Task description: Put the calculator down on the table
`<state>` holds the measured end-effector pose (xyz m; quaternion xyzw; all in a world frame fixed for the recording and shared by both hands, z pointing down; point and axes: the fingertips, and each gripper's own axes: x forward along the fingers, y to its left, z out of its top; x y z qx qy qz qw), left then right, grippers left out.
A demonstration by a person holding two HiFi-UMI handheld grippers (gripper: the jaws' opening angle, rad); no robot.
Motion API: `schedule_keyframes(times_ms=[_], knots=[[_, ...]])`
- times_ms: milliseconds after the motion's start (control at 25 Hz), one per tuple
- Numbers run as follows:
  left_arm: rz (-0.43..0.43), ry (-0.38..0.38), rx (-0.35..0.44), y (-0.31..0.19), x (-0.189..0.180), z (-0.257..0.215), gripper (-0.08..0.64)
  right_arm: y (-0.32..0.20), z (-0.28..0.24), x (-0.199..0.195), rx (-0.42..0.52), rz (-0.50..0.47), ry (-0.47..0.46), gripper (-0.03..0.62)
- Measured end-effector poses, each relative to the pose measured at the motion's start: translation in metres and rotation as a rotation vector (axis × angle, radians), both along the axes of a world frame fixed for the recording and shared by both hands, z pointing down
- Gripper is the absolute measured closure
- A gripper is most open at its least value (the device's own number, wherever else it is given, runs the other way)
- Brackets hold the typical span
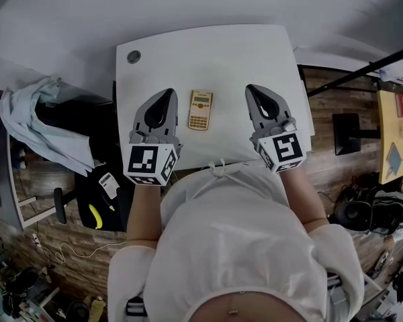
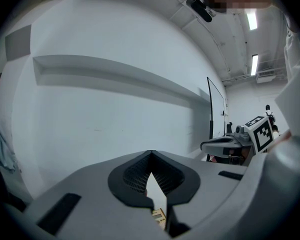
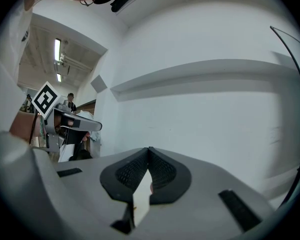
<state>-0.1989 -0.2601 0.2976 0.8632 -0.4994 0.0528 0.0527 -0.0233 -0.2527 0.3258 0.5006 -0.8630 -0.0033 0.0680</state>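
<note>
Head view: a white table [image 1: 221, 52] stands against a pale wall, with a grey round cap [image 1: 133, 56] in its far left corner. The calculator [image 1: 200, 109] lies flat on the table, face up, between the two grippers and touching neither. The left gripper [image 1: 166, 96] hangs just to its left and the right gripper [image 1: 253, 89] further off to its right. Both pairs of jaws are clenched tip to tip, with nothing in them. Around the table there's wooden floor [image 1: 326, 173], a light blue cloth [image 1: 33, 123] heaped at the left and a yellowish top [image 1: 391, 139] at the right. Left gripper view: a ledge [image 2: 115, 71] runs along the wall, with strip lights [image 2: 251, 19] overhead. The calculator's print is too small to read.
</note>
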Motion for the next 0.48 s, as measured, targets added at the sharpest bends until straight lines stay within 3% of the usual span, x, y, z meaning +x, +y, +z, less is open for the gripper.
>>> schedule_keyframes(times_ms=[480], knots=[[-0.003, -0.019, -0.024, -0.001, 0.001, 0.010, 0.541, -0.003, -0.005, 0.002, 0.006, 0.014, -0.025, 0.591]])
